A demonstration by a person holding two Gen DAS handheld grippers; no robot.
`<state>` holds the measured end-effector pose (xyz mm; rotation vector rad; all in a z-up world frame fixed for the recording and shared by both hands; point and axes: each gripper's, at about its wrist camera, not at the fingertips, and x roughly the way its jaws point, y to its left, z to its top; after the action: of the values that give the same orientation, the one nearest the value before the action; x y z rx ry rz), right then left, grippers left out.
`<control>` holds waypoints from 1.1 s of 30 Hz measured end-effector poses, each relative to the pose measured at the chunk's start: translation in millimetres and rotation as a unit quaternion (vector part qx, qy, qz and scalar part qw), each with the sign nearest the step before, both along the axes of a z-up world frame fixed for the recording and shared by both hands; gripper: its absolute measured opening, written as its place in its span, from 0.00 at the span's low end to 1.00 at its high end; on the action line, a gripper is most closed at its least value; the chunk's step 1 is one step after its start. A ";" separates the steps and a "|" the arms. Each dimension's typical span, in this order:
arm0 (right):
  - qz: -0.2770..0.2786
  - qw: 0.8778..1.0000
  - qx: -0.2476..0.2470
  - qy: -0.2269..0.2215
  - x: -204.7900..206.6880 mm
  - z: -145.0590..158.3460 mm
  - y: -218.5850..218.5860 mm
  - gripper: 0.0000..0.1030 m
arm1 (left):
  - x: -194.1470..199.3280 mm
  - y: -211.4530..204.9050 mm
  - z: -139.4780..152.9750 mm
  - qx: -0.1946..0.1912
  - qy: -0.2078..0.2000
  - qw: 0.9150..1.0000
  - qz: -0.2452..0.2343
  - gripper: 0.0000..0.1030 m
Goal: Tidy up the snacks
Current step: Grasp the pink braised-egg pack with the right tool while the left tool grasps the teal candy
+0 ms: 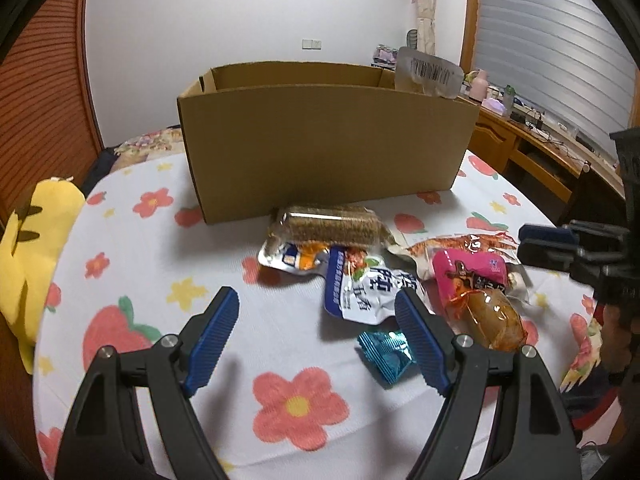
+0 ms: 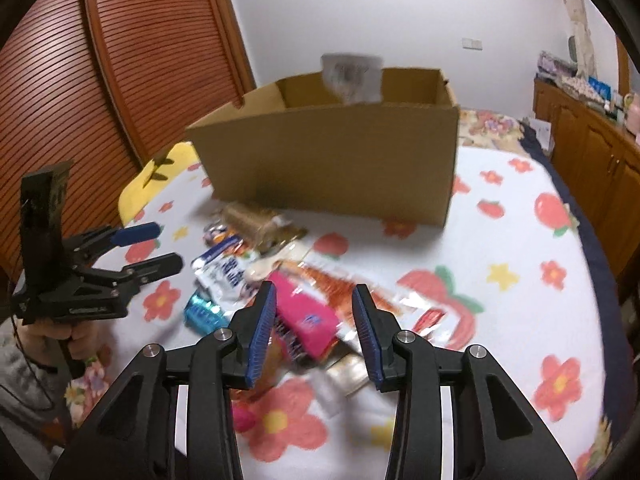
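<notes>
A pile of snack packets lies on the flowered cloth in front of an open cardboard box. It holds a brown cracker pack, a white-and-blue packet, a pink packet with a sausage, an orange-printed packet and a teal foil candy. My left gripper is open and empty, low over the cloth just left of the pile. My right gripper is open, its fingers on either side of the pink packet; this view is blurred. A silver packet stands inside the box.
A yellow plush lies at the cloth's left edge. A wooden slatted door stands left, a wooden desk with clutter right. The box also shows in the right wrist view, as does the left gripper.
</notes>
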<state>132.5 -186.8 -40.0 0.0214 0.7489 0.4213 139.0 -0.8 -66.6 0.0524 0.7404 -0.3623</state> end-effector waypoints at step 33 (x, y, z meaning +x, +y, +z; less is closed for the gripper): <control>-0.007 0.998 -0.055 0.028 -17.9 -40.9 51.4 0.58 | -21.8 -5.5 -18.6 -0.007 0.018 1.000 0.001 0.78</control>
<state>114.6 -135.3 -80.9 -0.0650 0.8262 0.3676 117.2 -6.3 -85.1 0.0308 0.7739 -0.3672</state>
